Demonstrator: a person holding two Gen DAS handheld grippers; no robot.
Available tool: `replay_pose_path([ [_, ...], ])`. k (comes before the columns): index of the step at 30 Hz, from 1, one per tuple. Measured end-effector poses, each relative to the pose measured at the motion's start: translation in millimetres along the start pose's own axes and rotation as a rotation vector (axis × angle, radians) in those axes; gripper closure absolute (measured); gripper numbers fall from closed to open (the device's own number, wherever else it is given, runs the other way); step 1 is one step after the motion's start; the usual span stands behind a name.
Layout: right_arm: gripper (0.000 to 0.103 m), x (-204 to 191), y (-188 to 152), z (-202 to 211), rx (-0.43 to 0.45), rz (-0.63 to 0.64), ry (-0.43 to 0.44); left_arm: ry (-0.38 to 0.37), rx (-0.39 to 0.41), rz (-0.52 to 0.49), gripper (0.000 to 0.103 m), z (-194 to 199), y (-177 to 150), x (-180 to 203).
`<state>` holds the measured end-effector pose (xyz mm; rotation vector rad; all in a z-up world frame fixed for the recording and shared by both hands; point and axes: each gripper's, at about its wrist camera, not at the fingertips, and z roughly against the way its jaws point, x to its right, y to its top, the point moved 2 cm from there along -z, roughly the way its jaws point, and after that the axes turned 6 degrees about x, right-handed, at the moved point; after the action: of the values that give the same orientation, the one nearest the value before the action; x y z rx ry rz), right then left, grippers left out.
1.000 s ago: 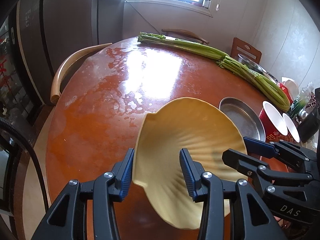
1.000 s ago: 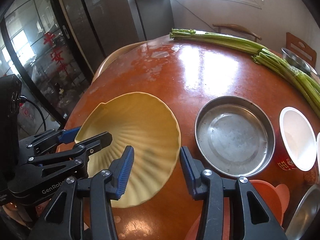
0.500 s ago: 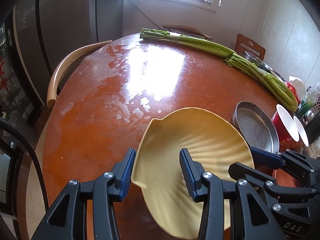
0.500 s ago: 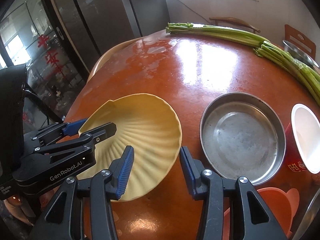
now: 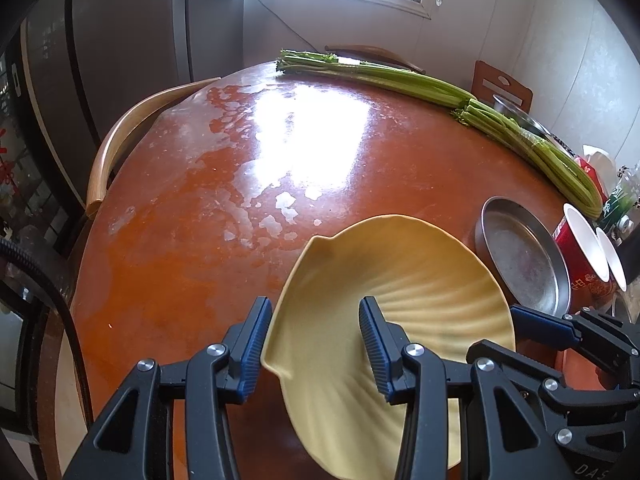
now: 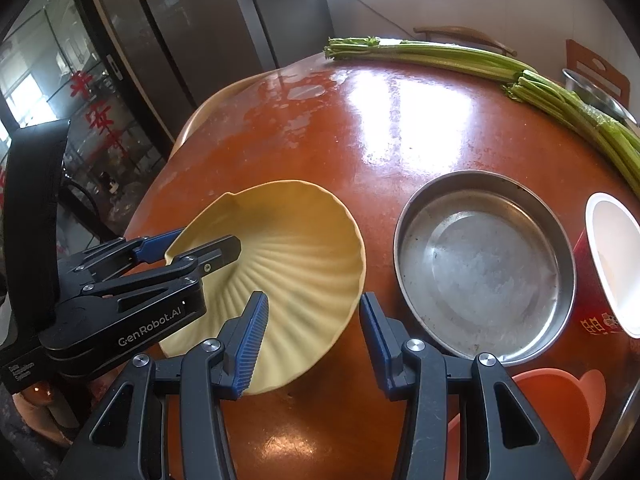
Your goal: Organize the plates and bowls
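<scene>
A yellow shell-shaped plate is lifted and tilted above the red-brown table; it also shows in the right wrist view. My left gripper straddles its left rim with jaws wide, one finger inside the plate, one outside. My right gripper straddles its right rim the same way, jaws wide. Neither visibly pinches the rim. A round steel pan lies flat on the table to the right of the plate.
Long celery stalks lie along the far table edge. Red paper cups stand right of the pan. An orange plastic dish sits at the near right. A wooden chair back curves by the table's left side.
Both grippers and the yellow plate have drawn back toward the near table edge; the plate sits a little lower and flatter in view. The steel pan has not moved.
</scene>
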<state>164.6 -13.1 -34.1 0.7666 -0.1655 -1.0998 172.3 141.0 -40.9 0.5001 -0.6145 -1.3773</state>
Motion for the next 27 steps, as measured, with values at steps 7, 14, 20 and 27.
replay_pose_path([
  [7, 0.054, 1, 0, 7, 0.022, 0.005, -0.014, -0.001, 0.004, -0.002, 0.057, 3, -1, 0],
  [14, 0.054, 3, 2, 18, 0.049, 0.005, -0.025, 0.014, 0.028, 0.004, 0.052, 14, 0, -3],
  [20, 0.054, 4, 3, 35, 0.083, 0.014, -0.030, 0.017, 0.063, 0.022, 0.046, 33, 1, -6],
  [27, 0.054, 5, 1, 56, 0.123, 0.014, -0.026, 0.006, 0.103, 0.015, 0.041, 61, -3, 7],
])
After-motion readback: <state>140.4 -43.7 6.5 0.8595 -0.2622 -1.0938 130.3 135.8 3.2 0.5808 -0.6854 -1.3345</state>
